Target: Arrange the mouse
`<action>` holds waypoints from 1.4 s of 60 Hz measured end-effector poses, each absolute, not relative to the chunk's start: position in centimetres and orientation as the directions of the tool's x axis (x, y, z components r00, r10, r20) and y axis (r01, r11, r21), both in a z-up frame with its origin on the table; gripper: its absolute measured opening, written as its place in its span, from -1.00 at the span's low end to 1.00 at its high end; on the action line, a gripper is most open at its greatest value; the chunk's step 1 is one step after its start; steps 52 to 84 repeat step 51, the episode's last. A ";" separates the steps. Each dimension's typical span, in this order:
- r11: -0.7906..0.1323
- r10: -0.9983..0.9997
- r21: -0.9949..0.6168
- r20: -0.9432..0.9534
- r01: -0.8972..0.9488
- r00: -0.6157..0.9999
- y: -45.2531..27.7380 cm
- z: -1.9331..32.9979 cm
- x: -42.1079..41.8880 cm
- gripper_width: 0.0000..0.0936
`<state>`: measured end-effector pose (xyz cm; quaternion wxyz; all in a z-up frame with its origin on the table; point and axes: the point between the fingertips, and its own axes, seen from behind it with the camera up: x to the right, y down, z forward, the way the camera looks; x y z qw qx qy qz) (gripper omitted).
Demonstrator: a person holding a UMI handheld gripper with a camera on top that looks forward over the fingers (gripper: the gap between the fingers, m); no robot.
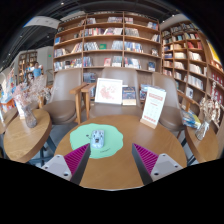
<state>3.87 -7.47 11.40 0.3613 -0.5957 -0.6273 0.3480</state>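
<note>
1. My gripper (110, 158) hangs above a round wooden table (120, 175), and its two fingers, each with a magenta pad (76, 157), stand wide apart with nothing held between them.
2. The mouse (98, 139), pale and grey-white, lies on a teal mouse mat (97, 138) just ahead of the fingers, nearer my left finger than my right.
3. The mouse sits about the middle of the mat, its long axis running roughly away from me; neither finger touches it.
4. Beyond the mat, an upright white sign (108, 91) stands at the table's far edge, and a taller white placard (153, 105) leans further right.
5. A book (129, 96) rests on the table between those two signs.
6. Wooden bookshelves (108, 45) packed with books fill the back wall and curve round to my right.
7. To my left stands a second round table (22, 138) carrying some objects I cannot identify.
</note>
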 end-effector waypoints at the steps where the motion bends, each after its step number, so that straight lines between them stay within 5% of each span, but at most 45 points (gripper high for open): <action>1: 0.050 0.999 -0.870 0.041 0.490 -0.030 -7.2 11.7 5.0 0.82; 27: 0.023 0.999 -0.854 0.032 0.520 0.008 -1.7 10.6 24.8 0.83; 84: 0.069 0.997 -0.865 0.081 0.496 0.002 -0.9 10.1 27.1 0.82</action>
